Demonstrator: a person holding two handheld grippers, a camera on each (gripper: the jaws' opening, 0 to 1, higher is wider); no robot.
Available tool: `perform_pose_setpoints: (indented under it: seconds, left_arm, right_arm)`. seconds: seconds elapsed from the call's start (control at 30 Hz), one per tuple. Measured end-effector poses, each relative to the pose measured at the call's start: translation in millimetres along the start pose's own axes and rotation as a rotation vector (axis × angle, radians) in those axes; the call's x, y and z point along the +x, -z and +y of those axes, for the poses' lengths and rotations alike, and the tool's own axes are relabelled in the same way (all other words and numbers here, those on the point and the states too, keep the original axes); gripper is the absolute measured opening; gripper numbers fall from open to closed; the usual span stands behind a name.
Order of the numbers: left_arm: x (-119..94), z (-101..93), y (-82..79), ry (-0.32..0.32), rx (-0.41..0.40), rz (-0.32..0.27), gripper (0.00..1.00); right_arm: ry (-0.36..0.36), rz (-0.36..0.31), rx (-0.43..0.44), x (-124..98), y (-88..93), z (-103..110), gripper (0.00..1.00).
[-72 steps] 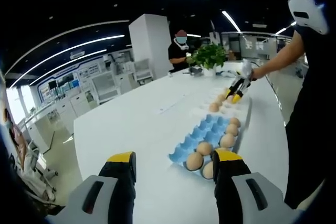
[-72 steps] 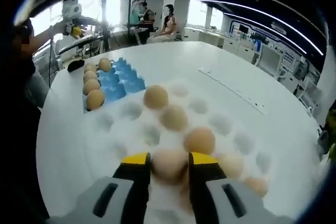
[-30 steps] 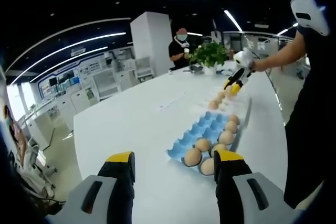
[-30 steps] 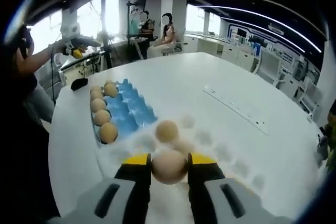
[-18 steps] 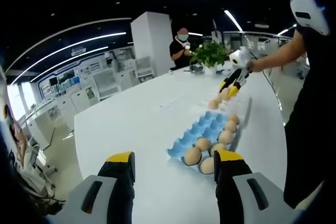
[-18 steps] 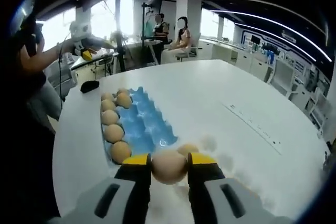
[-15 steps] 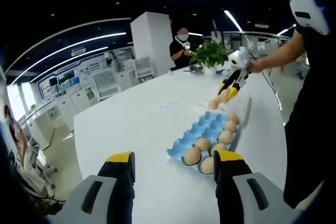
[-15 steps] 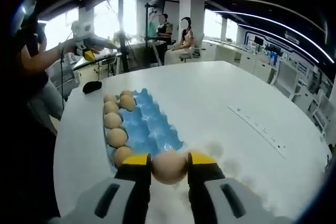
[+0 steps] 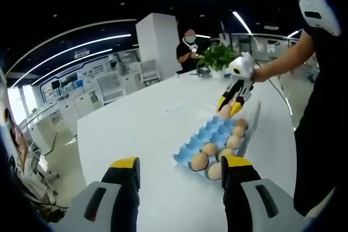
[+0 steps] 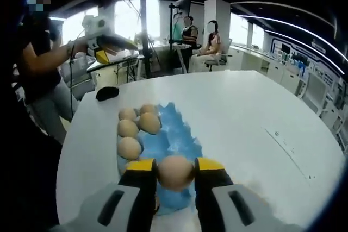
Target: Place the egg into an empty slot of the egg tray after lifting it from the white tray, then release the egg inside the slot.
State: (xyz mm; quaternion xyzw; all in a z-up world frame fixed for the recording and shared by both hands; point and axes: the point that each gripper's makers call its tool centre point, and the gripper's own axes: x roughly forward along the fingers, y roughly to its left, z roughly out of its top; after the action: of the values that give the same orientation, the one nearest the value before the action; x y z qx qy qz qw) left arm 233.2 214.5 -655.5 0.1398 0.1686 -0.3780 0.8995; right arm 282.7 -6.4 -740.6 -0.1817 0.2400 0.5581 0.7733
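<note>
My right gripper (image 10: 175, 165) is shut on a tan egg (image 10: 175, 174) and hovers just above the near end of the blue egg tray (image 10: 182, 140). Several eggs (image 10: 130, 147) fill the tray's left side and far end; its blue slots on the right side lie bare. In the left gripper view the same tray (image 9: 211, 133) lies ahead on the white table, with the right gripper (image 9: 229, 105) carrying the egg (image 9: 225, 109) over its far end. My left gripper (image 9: 180, 167) stays low at the table's near edge, open, nothing between its jaws.
The round white table (image 10: 255, 118) spreads wide to the right of the tray. A black object (image 10: 107, 93) lies near its far left edge. A potted plant (image 9: 217, 56) stands at the table's far end. People sit and stand beyond the table.
The right gripper has lifted the egg off the white tray and carried it over to the blue egg tray. The left gripper has stayed where it was, open.
</note>
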Motion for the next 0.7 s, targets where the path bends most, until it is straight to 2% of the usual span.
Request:
perform_pose_setpoints:
  seconds: [0.23, 0.7]
  left_arm:
    - [-4, 1.6, 1.7, -0.009, -0.005, 0.001, 0.61]
    - [-6, 2.4, 4.1, -0.014, -0.009, 0.001, 0.60]
  right_arm:
    - [-0.053, 0.001, -0.020, 22, -10.5, 12, 0.27]
    - [-0.101, 0.014, -0.050, 53, -18.8, 25, 0.27]
